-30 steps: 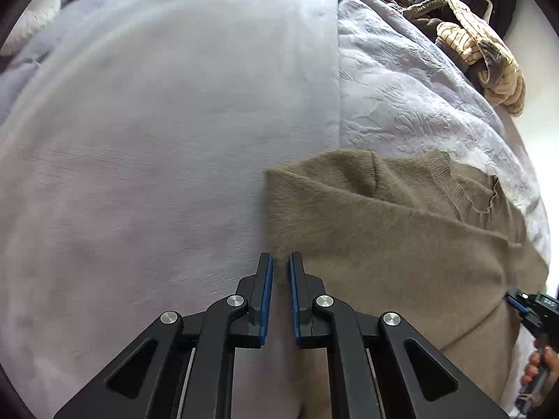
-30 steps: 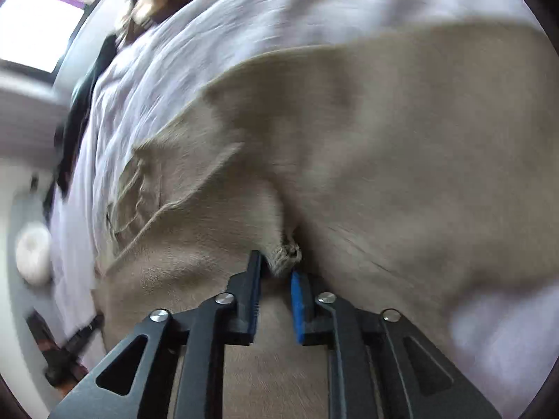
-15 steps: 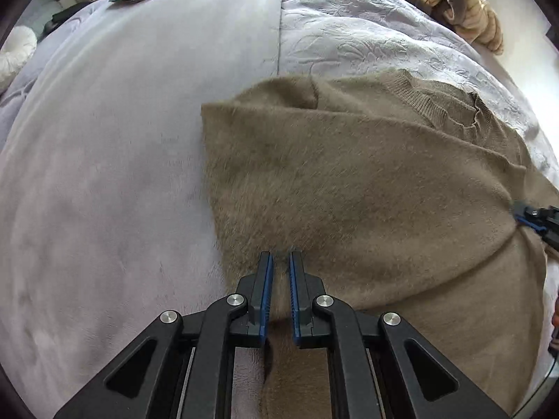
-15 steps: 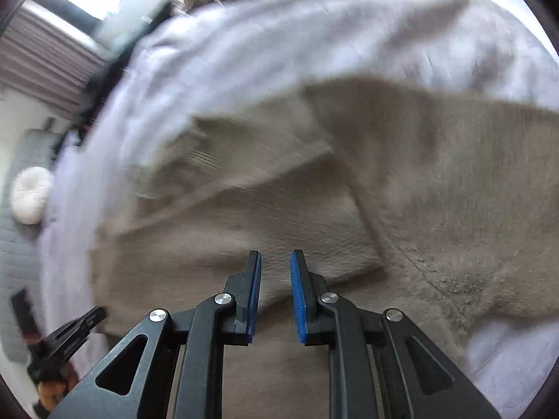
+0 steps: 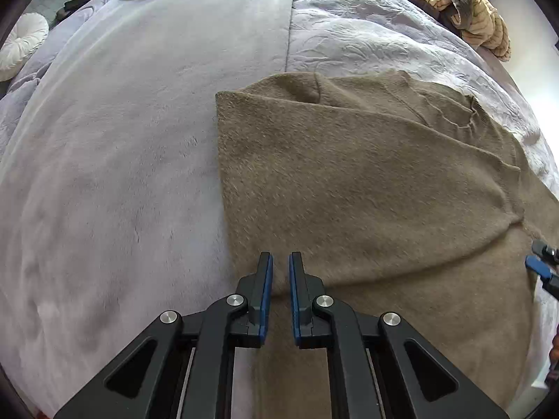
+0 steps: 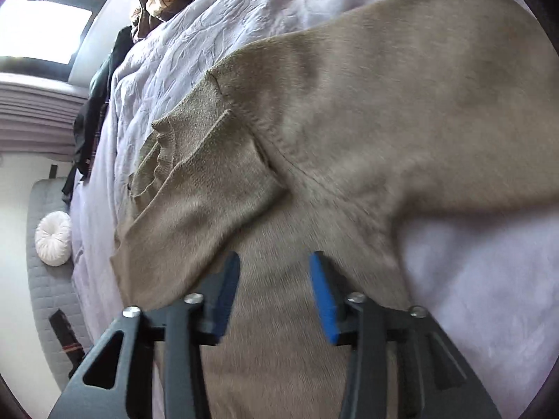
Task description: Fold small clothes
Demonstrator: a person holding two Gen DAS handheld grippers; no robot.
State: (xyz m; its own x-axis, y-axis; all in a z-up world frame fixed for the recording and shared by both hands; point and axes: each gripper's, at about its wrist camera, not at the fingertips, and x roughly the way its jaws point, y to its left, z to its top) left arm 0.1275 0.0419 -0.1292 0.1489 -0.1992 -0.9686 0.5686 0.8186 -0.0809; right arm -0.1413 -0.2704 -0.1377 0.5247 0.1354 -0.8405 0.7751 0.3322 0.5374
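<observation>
Lying flat on your pale lilac plush blanket, the fuzzy olive-brown knitted sweater has one sleeve folded across its body. Your left gripper is clenched with nothing between its pads, poised at the fold's edge. Your right gripper has just been spreading its jaws and stands released above the knit, nothing gripped. At two o'clock in the left view sits a striped tan heap of clothes.

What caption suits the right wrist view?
Right gripper, jaws just opened and empty, above a tan sweater on a lilac bed.
</observation>
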